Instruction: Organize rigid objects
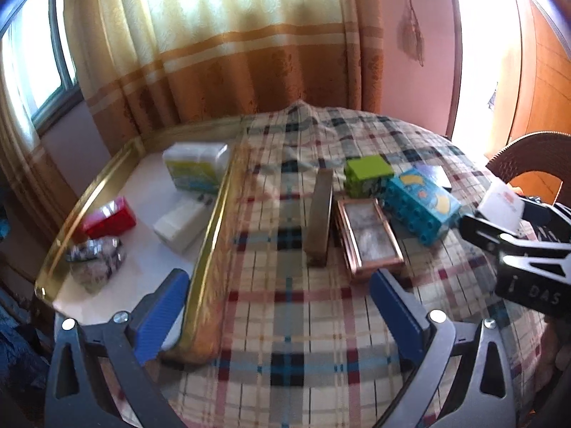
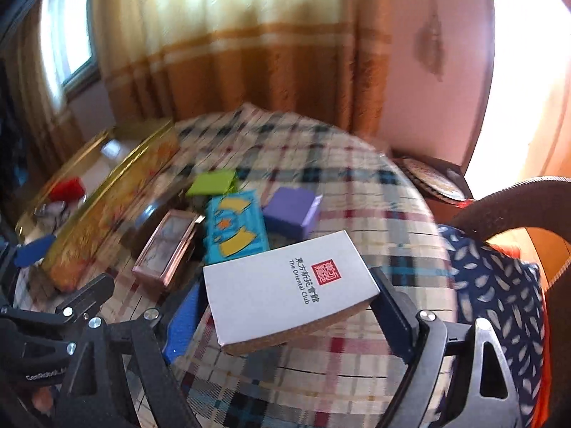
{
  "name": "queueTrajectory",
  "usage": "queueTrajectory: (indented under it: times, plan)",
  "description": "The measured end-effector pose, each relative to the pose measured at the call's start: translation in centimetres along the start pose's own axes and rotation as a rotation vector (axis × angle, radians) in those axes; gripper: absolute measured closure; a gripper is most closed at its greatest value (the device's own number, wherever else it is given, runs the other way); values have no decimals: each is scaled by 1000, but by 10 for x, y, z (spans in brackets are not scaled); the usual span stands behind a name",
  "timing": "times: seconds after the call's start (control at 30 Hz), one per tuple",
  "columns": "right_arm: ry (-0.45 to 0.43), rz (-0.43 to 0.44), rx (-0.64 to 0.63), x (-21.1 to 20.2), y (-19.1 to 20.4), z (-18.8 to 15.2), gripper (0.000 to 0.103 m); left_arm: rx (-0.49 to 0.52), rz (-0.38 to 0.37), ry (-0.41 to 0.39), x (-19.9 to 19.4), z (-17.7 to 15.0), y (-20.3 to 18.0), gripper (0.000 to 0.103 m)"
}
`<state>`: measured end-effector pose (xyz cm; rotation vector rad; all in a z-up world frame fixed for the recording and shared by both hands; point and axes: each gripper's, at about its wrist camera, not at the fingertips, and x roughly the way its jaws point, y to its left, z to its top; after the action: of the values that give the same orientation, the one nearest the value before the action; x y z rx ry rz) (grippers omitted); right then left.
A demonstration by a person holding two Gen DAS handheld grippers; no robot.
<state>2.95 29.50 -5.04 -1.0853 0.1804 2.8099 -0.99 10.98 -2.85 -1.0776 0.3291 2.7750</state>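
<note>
The white box (image 2: pixel 291 287), printed "The Oriental Club" with a red seal, sits clamped between the right gripper's (image 2: pixel 285 306) blue fingers (image 2: pixel 182 317), held above the plaid tablecloth (image 2: pixel 321 374) at the near right of the table. Just beyond it lie a teal block (image 2: pixel 233 230) with yellow shapes, a purple box (image 2: pixel 291 212), a green block (image 2: pixel 212 182) and a copper-framed tin (image 2: pixel 166 249). To the left stands a gold-rimmed tray (image 1: pixel 210 228) holding a red box (image 1: pixel 109 217), a white box, a tissue pack (image 1: pixel 196 167) and a crumpled wrapper (image 1: pixel 94 260). The left gripper (image 1: pixel 282 306) hovers near the tray's edge, fingers (image 1: pixel 162 314) spread wide, nothing between them
</note>
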Motion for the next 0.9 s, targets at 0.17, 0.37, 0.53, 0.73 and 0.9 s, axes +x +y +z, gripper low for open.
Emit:
queueTrajectory:
  times: [0.17, 0.37, 0.53, 0.73, 0.9]
  plan:
    - [3, 1, 31, 2, -5, 2, 16, 38, -14, -15, 8, 23, -6, 9]
    - [14, -3, 23, 4, -4, 2, 16, 83, 1, 25, 29, 42, -15, 46]
    - [14, 5, 37, 3, -7, 0, 16, 62, -35, 148, 51, 41, -20, 63]
    - [12, 14, 74, 3, -13, 0, 15, -18, -185, 156, 27, 31, -28, 54]
    - [-9, 4, 115, -1, -20, -2, 15, -15, -217, 165, 24, 28, -43, 50]
